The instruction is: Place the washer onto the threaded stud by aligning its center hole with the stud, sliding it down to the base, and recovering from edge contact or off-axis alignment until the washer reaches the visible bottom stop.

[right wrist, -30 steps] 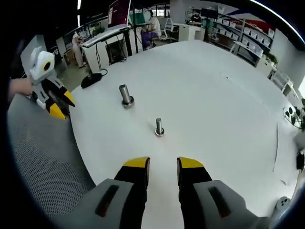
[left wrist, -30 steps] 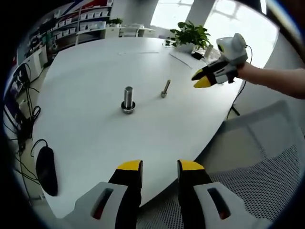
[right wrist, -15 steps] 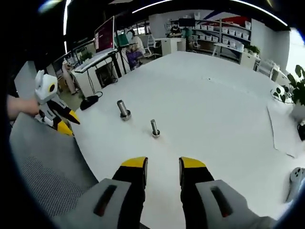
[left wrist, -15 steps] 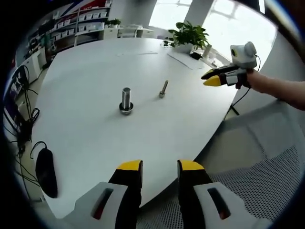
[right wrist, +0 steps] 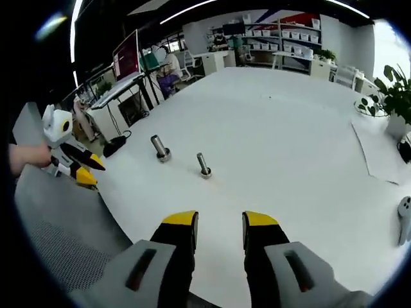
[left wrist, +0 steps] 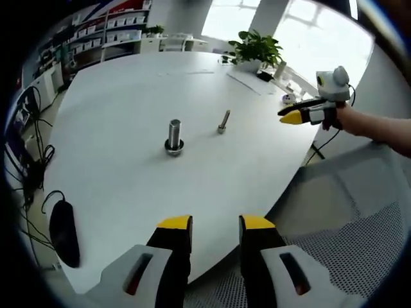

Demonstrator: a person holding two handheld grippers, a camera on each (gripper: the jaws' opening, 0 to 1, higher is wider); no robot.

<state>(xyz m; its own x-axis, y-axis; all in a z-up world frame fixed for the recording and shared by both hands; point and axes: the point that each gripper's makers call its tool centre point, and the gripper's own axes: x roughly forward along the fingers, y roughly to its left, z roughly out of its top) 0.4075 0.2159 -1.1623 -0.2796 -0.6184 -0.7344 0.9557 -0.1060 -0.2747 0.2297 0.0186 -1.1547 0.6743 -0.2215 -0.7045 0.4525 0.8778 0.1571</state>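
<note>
Standing upright on the white surface (left wrist: 128, 192), the thick stud (left wrist: 174, 136) with a washer (left wrist: 174, 151) at its base is seen at 12 o'clock from the left hand-held gripper (left wrist: 215, 228), well apart from it. A thinner bolt (left wrist: 223, 120) is seen at 1 o'clock, near the stud. Jaws of the left hand-held gripper are held apart, nothing between them. In the right gripper view, the right hand-held gripper (right wrist: 218, 224) is likewise parted and empty; the bolt (right wrist: 203, 165) lies at 12 o'clock, the stud (right wrist: 158, 147) at 11 o'clock, both well apart from it. A black mouse (left wrist: 64, 231) is noted at the surface's edge.
</note>
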